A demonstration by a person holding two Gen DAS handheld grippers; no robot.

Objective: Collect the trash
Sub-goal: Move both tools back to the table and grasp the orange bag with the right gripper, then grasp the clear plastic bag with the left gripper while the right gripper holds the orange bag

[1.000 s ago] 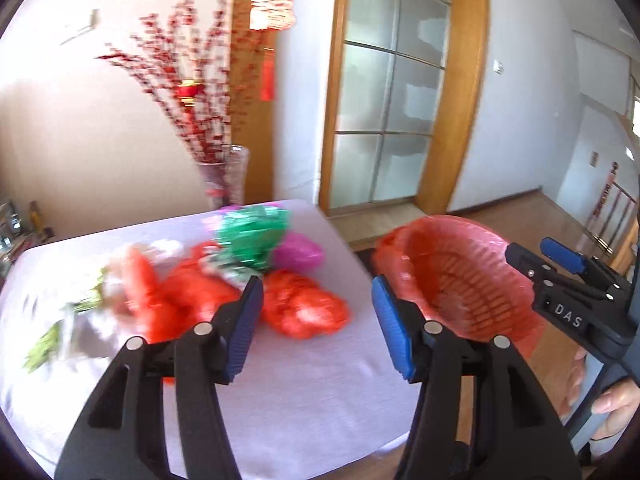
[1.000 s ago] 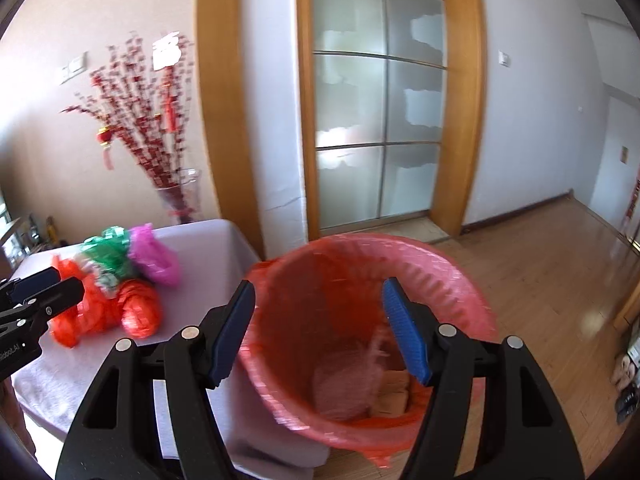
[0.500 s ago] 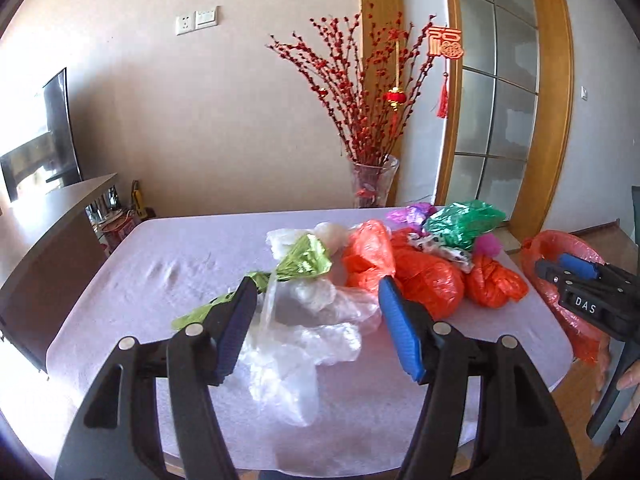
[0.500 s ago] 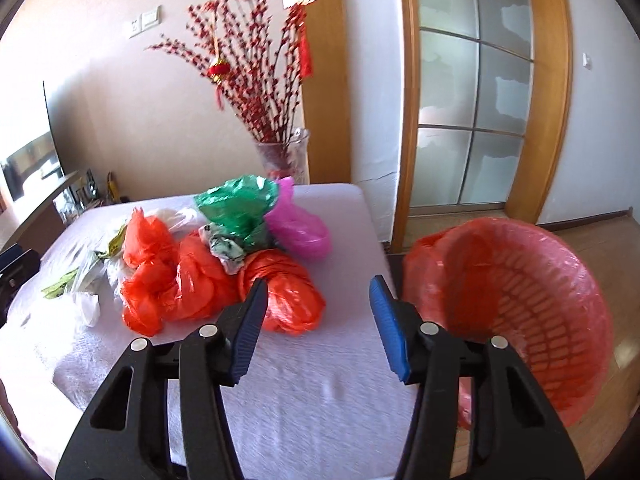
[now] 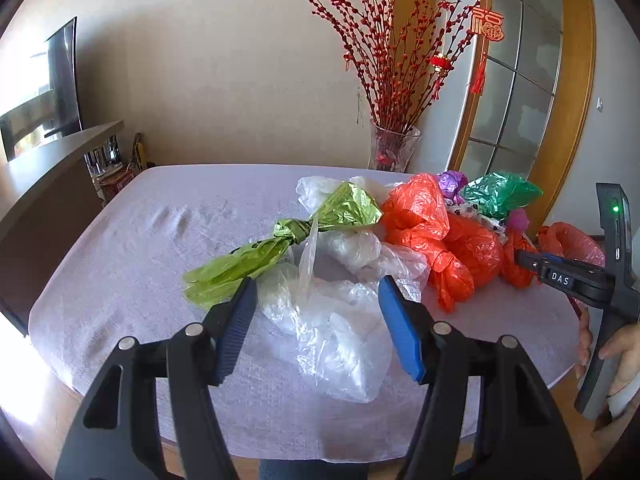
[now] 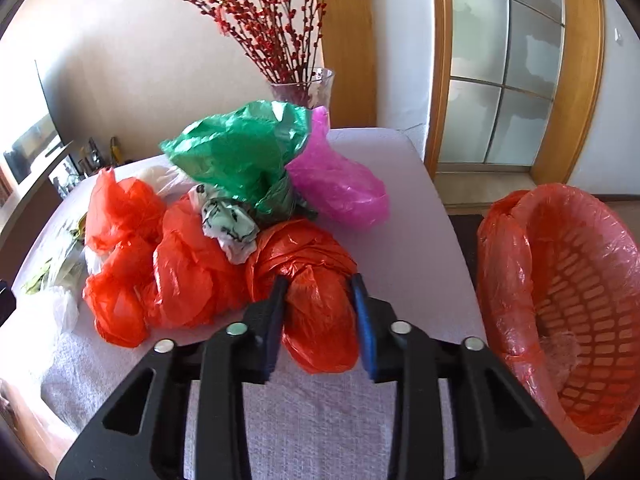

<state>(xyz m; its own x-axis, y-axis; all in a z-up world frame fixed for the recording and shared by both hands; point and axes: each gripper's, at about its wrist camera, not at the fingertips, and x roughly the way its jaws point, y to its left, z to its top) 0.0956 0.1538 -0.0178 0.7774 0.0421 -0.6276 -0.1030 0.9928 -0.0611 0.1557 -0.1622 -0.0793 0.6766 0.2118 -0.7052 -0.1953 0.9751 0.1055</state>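
L gripper (image 5: 318,320) jaws wide, R gripper (image 6: 320,308) jaws just closing, pointing down

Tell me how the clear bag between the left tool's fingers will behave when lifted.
The clear bag looks thin and crumpled, so probably floppy and very light. It lies spread loosely on the table, so part may trail or drag. The film looks glossy, so it could slip from a shallow pinch by the left tool.

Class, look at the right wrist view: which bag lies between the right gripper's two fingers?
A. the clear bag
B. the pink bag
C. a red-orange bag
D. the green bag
C: the right gripper has its blue pads on either side of the nearest red-orange bag, its jaws having just been closing; the green bag and pink bag lie farther back.
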